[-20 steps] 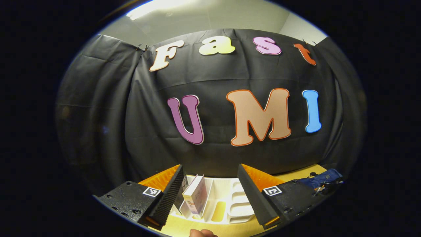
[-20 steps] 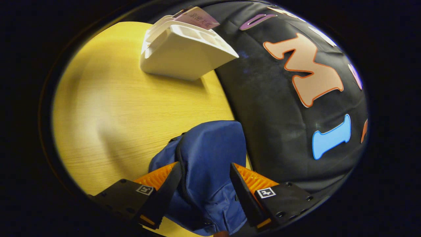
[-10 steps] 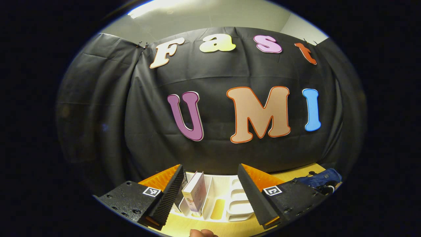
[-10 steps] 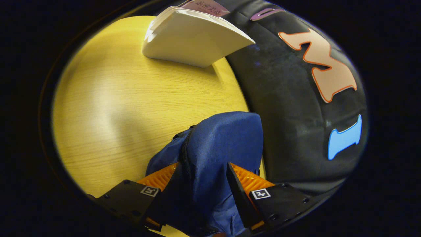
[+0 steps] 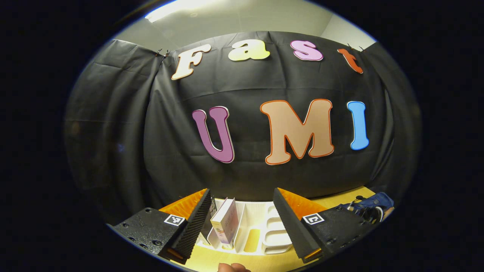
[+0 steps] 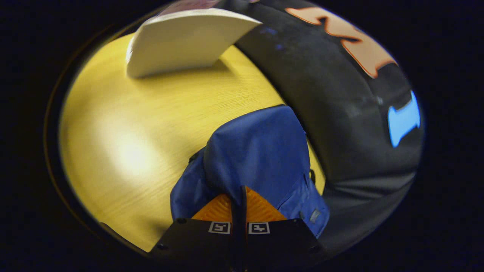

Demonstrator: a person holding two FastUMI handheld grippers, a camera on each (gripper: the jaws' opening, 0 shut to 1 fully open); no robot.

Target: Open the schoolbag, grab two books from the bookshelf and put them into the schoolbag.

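On the table (image 6: pixel 124 151), the bookshelf (image 6: pixel 181 41) holding a book (image 5: pixel 225 226) stands well apart from the schoolbag (image 6: pixel 261 151)

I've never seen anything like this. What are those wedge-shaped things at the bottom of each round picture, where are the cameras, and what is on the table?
No robot here: a person holds a two-finger claw in each hand, and a camera rides on each claw, looking along its fingers.

In the left gripper view, the left claw is open and holds nothing. It points at a white plastic bookshelf with a pale upright book in one slot.

In the right gripper view, the right claw has its fingers closed together against the top of a blue fabric schoolbag. What it pinches, perhaps a zipper pull, is hidden.

Both bookshelf and schoolbag stand on a yellow wooden table.
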